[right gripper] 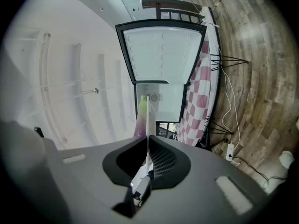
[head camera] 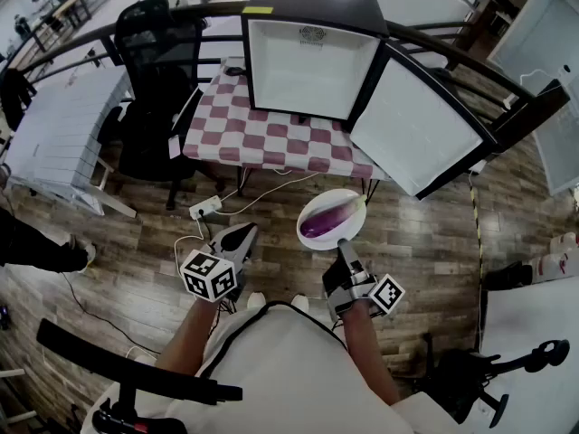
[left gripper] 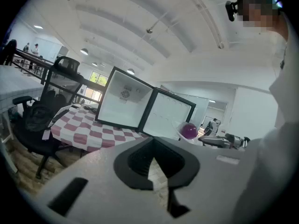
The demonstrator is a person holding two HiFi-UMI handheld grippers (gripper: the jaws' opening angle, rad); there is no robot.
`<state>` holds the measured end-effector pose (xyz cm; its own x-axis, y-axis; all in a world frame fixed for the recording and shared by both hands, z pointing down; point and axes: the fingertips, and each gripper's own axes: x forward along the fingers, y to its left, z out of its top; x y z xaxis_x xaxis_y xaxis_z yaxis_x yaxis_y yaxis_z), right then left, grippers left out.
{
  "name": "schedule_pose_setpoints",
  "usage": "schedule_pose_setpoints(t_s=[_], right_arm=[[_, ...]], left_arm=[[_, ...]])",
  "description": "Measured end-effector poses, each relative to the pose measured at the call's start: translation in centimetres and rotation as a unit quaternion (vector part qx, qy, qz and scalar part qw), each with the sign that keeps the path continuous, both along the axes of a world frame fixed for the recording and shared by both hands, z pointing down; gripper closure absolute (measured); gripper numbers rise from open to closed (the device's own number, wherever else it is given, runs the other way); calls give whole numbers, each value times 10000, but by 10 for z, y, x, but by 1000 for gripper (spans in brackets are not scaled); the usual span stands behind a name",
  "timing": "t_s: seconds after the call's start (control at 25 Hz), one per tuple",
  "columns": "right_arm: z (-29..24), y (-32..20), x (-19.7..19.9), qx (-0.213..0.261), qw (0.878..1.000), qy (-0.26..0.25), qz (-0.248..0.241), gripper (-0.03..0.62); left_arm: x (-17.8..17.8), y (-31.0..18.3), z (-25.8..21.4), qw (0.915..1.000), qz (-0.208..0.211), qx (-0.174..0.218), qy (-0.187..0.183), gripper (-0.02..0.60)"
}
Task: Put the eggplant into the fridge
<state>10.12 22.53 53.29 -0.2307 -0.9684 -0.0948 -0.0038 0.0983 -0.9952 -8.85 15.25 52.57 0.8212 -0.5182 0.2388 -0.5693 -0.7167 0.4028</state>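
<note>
A purple eggplant (head camera: 327, 215) with a green stem lies on a white plate (head camera: 331, 196). My right gripper (head camera: 343, 243) is shut on the plate's near rim and holds it level in front of me, above the wood floor. In the right gripper view the plate (right gripper: 147, 118) shows edge-on between the jaws, with the eggplant (right gripper: 139, 127) behind it. The small fridge (head camera: 308, 61) stands on a checkered table (head camera: 271, 141), its door (head camera: 421, 134) swung open to the right and its inside white. My left gripper (head camera: 240, 235) hangs to the left of the plate, shut on nothing.
A black office chair (head camera: 149, 89) stands left of the checkered table. A power strip (head camera: 206, 208) and cables lie on the floor under the table's front edge. A white table (head camera: 63, 125) is at the far left, and a curved black railing runs behind the fridge.
</note>
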Motion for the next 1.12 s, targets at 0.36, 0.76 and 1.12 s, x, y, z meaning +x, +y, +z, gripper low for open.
schedule_pose_setpoints(t_s=[0.36, 0.76, 1.12], right_arm=[[5, 6, -1, -48, 9998, 139, -128, 569], [3, -4, 3, 98, 9999, -112, -64, 556], [-12, -7, 3, 181, 9993, -67, -309, 563]], left_arm=[[-2, 3, 3, 9999, -22, 64, -81, 579], [-8, 1, 3, 9999, -71, 71, -80, 578], [6, 7, -1, 9999, -52, 50, -133, 580]])
